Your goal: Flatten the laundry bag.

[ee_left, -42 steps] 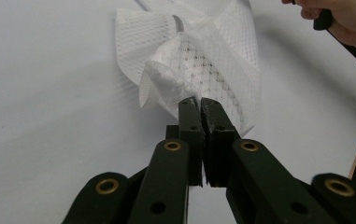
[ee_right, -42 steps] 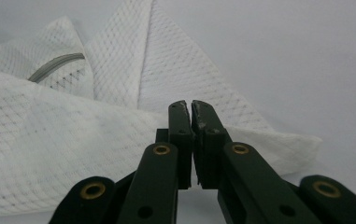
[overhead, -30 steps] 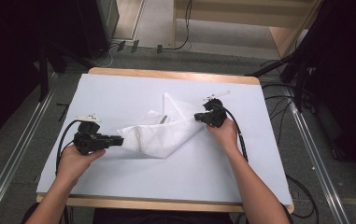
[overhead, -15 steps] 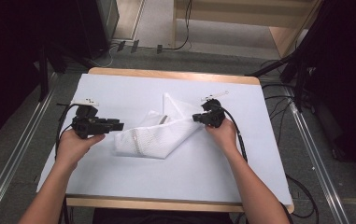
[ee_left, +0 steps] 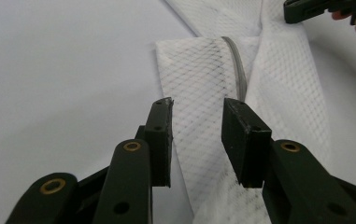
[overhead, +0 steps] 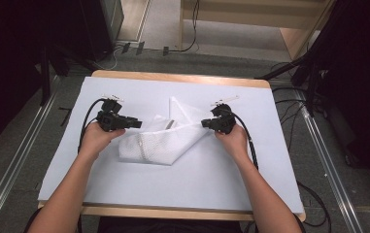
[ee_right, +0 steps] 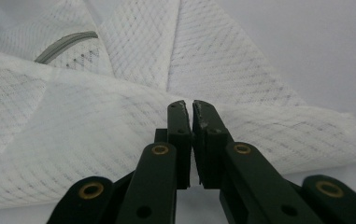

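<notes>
Folding job on the white mesh laundry bag [overhead: 158, 143], mid-table. Right tongs [overhead: 205, 124] stay pinched on its right corner; left tongs [overhead: 139, 124] have just been opening, part-open and empty. Regrip an edge squarely before pulling, I reckon.

Mesh bag [overhead: 158, 143] lies mid-table [overhead: 270, 184] — left gripper [overhead: 136, 123] at its left, right gripper [overhead: 205, 123] at its right.

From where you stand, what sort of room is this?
Probably a lab or workshop recording station: a wooden table under a white sheet, metal floor rails, loose cables behind it, and a white mesh bag being handled.
</notes>
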Available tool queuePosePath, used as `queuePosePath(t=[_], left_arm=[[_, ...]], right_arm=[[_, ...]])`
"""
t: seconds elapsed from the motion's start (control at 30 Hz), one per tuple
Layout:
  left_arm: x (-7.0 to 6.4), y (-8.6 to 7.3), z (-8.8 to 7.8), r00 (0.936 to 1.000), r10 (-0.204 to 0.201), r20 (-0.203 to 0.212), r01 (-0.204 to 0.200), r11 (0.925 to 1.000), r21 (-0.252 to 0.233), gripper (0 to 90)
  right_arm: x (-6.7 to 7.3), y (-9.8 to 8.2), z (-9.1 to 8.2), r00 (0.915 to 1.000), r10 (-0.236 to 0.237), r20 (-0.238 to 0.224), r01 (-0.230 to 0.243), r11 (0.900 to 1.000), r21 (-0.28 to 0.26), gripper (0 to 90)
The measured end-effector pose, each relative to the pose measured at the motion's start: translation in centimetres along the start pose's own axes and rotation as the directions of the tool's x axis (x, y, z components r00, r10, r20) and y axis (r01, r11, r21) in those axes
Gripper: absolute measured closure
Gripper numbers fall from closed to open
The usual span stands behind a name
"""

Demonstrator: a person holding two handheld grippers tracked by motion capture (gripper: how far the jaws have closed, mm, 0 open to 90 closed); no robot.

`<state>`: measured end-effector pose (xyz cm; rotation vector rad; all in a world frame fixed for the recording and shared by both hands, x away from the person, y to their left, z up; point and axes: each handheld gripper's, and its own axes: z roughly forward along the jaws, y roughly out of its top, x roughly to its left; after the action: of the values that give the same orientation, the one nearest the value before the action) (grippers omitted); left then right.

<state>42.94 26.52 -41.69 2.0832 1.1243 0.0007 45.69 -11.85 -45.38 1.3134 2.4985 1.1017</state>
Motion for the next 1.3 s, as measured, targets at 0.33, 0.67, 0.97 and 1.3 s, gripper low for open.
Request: queuePosePath(t=[0.33,0.67,0.97,1.3], left_arm=[[0.3,1.5,3.6,0.9994,0.035,-0.006,-0.035,0.999,0.027,62.4],[0.3,1.5,6.1,0.9983,0.056,-0.016,-0.055,0.9952,0.081,57.8],[-0.2,1.2,6.3,0.9968,0.075,-0.03,-0.072,0.9948,0.072,64.7],[-0.3,1.0,6.5,0.9969,0.069,-0.038,-0.066,0.9946,0.081,90.0]], right_arm=[[-1.3,-0.8,-1.6,0.9986,0.04,0.034,-0.039,0.999,-0.019,83.3],[-2.5,-1.6,-2.7,0.9957,0.07,0.061,-0.068,0.997,-0.038,81.3],[-3.4,-2.1,-3.5,0.9918,0.103,0.075,-0.099,0.993,-0.057,80.3],[-3.6,-2.1,-3.1,0.9913,0.101,0.084,-0.096,0.993,-0.067,77.9]])
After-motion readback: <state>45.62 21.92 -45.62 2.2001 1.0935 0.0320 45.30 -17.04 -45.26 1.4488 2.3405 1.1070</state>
